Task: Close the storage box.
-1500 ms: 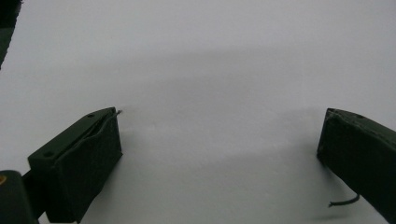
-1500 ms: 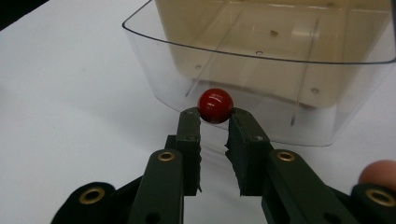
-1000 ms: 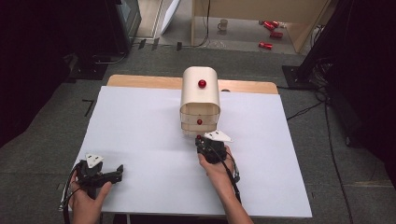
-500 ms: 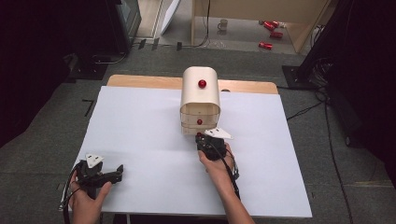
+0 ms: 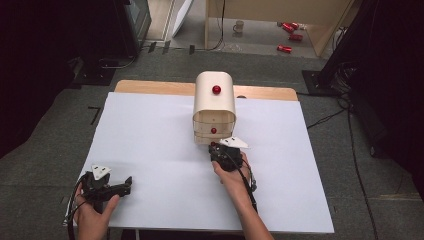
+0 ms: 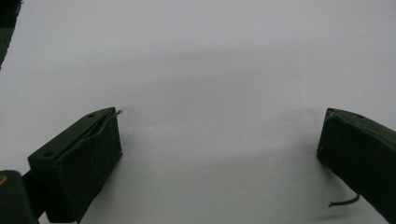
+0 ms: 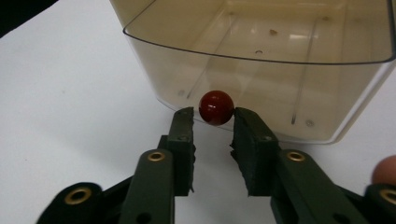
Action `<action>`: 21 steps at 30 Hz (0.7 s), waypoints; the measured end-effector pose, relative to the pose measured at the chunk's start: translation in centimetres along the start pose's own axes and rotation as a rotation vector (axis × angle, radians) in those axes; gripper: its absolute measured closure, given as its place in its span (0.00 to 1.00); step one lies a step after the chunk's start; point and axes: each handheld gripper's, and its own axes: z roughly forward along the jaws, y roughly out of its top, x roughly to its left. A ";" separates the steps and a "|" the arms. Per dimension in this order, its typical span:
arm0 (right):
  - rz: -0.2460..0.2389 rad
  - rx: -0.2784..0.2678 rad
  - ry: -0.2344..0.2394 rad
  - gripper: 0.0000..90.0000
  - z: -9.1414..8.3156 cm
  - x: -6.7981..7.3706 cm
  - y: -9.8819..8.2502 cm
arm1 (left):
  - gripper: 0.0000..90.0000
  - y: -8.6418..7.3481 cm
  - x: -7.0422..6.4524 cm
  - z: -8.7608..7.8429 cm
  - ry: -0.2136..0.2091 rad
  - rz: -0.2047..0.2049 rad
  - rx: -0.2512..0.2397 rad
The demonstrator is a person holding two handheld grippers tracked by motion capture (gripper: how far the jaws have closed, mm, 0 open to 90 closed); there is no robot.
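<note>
Counting grippers: two, one in each hand.
Left gripper: near left on the white sheet, jaws spread wide and released, nothing between them.
Right gripper: near the middle, at the foot of the drawer unit; jaws slightly parted, one on each side of the bottom knob; whether the pads touch it I cannot tell.
Knobs: three red balls, one above another up the front.
Drawers: two seen under the domed top; the bottom drawer is translucent beige, pulled out, empty.
Change: right jaws have just been opening around the knob; both hands in the same spots as a second ago.
Far: wooden table edge.
</note>
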 end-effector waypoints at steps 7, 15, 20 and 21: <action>-0.008 -0.005 0.015 0.48 -0.8 -0.7 -0.2 | 0.00 0.0 0.0 0.0 0.000 0.000 0.000; -0.025 0.006 -0.012 0.13 -2.3 -2.0 -0.8 | 0.00 0.0 0.0 0.0 0.000 0.000 0.000; -0.018 0.001 -0.042 0.04 -3.7 -3.1 -1.2 | 0.00 0.0 0.0 0.0 0.000 0.000 0.000; -0.014 0.000 -0.041 0.03 -4.0 -3.4 -1.3 | 0.00 0.0 0.0 0.0 0.000 0.000 0.000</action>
